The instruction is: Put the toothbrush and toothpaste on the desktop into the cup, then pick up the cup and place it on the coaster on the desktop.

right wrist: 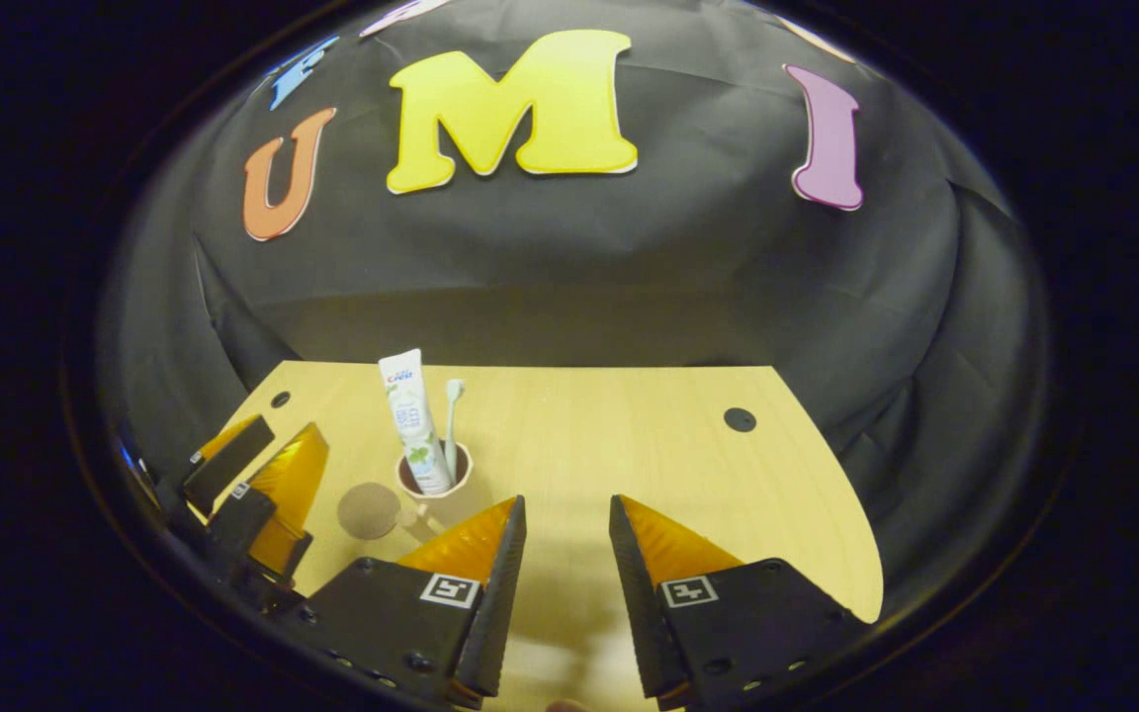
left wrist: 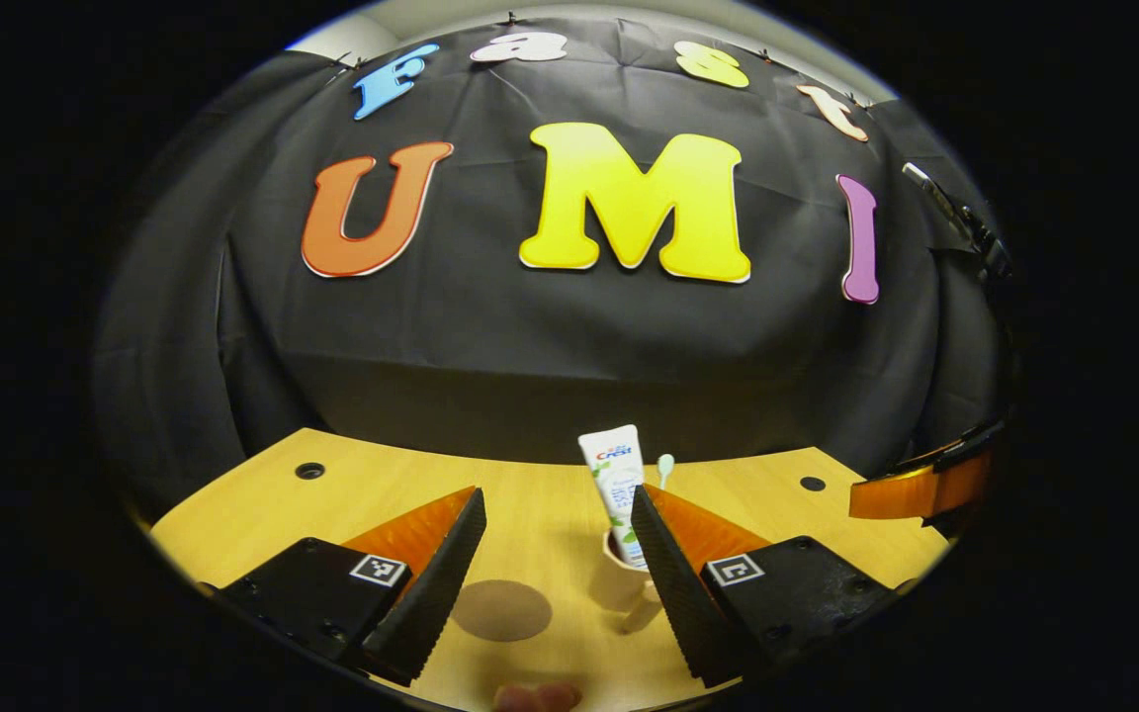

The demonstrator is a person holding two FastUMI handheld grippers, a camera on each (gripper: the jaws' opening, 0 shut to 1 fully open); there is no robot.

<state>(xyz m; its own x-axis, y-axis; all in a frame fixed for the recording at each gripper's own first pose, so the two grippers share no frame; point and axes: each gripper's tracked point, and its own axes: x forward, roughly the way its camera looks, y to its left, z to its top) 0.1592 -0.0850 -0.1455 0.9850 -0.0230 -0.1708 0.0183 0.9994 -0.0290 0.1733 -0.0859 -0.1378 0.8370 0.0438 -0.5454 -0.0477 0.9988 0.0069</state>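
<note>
A small beige cup (right wrist: pixel 434 482) stands upright on the wooden desktop (right wrist: pixel 629 435). A white toothpaste tube (right wrist: pixel 409 415) and a pale green toothbrush (right wrist: pixel 452 410) stand in it. A round brown coaster (right wrist: pixel 369 510) lies just left of the cup, apart from it. In the left gripper view the cup (left wrist: pixel 617 578) sits partly behind the right finger, with the toothpaste (left wrist: pixel 614 475) and the toothbrush head (left wrist: pixel 665 465) rising above it. The coaster (left wrist: pixel 500 610) lies between the fingers. My left gripper (left wrist: pixel 558 499) is open and holds nothing. My right gripper (right wrist: pixel 567 509) is open, to the right of the cup.
The desktop has a round cable hole near each back corner (right wrist: pixel 740 419) (left wrist: pixel 309 471). The black cloth wall hangs close behind the desk. The left gripper (right wrist: pixel 253 485) shows near the desk's left edge in the right gripper view. The right gripper (left wrist: pixel 925 485) shows at the far right in the left gripper view.
</note>
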